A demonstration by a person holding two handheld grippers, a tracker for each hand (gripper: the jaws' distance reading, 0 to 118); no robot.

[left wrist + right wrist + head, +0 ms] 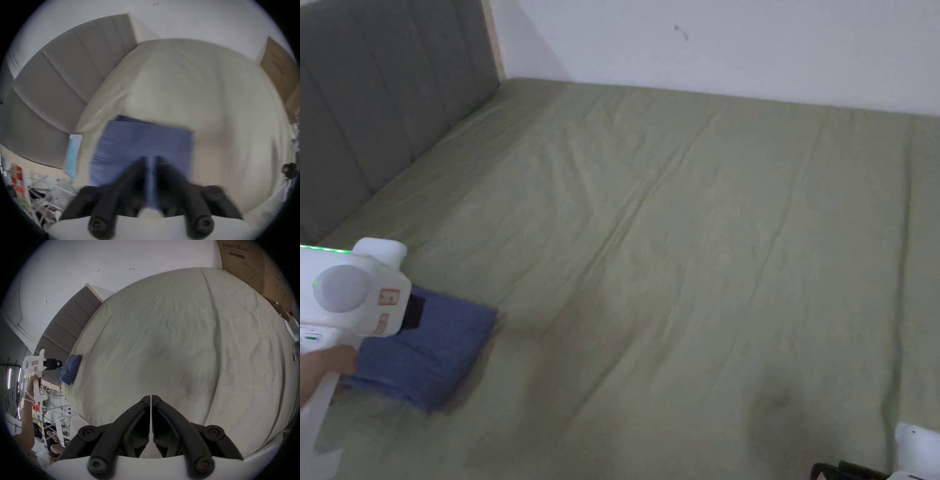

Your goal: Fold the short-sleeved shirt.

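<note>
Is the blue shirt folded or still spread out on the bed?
Folded. The blue shirt lies as a compact, thick rectangle with layered edges near the bed's corner by the headboard.

The folded shirt is a plain, solid blue with no print. It lies on a bed sheet of pale olive green, unpatterned, marked by creases alone. The headboard is dark grey, divided into upright padded panels. The wall is white. The left hand-held gripper has a white body, black jaws and a small red-and-white sticker; a thin green light shows along its top. The right hand-held gripper has black jaws. A cardboard box is brown.
</note>
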